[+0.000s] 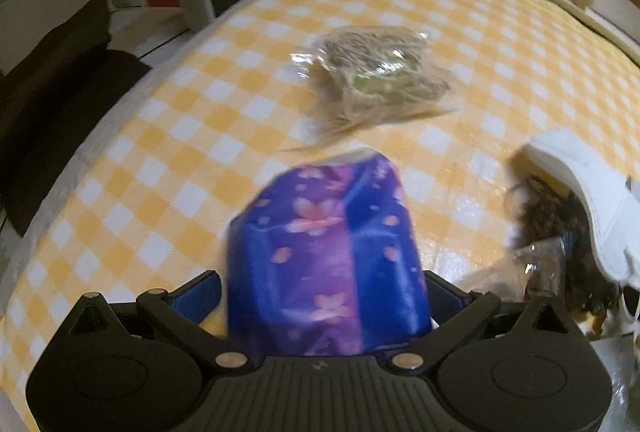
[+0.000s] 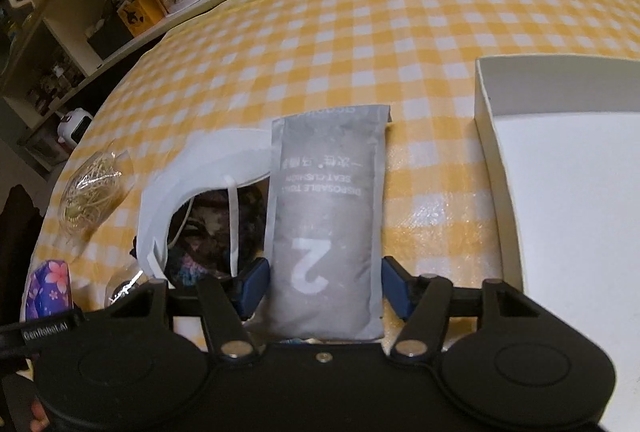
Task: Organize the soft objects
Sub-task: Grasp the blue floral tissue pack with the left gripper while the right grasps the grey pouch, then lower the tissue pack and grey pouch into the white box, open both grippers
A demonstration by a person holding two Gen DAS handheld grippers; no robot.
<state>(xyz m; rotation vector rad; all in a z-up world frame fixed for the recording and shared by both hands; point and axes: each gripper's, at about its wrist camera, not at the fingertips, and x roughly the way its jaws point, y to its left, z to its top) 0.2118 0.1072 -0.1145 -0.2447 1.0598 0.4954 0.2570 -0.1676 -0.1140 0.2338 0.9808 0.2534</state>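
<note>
Closest to the right wrist camera, the right claw point(image 2: 322, 286) has its blue pads on either side of a grey pouch point(image 2: 326, 224), a packet of disposable seat cushions lying lengthwise on the yellow checked counter point(image 2: 360, 31). The pads look to be touching its sides, so I judge it clamped on the pouch, taken across the narrow width where a soft packet folds least. Over on the other side, the left claw point(image 1: 324, 296) is clamped on a purple flowered packet point(image 1: 326, 252), which sticks forward between the fingers.

Just right of the pouch stands an open white box point(image 2: 486, 119), likely where these soft things go; nothing lies between pouch and box. Touching the pouch's left edge is a white face mask point(image 2: 192, 171) draped over a dark curly bundle point(image 2: 216, 228), which could drag along. Farther left lies a clear bag of pale string point(image 2: 90, 195).
</note>
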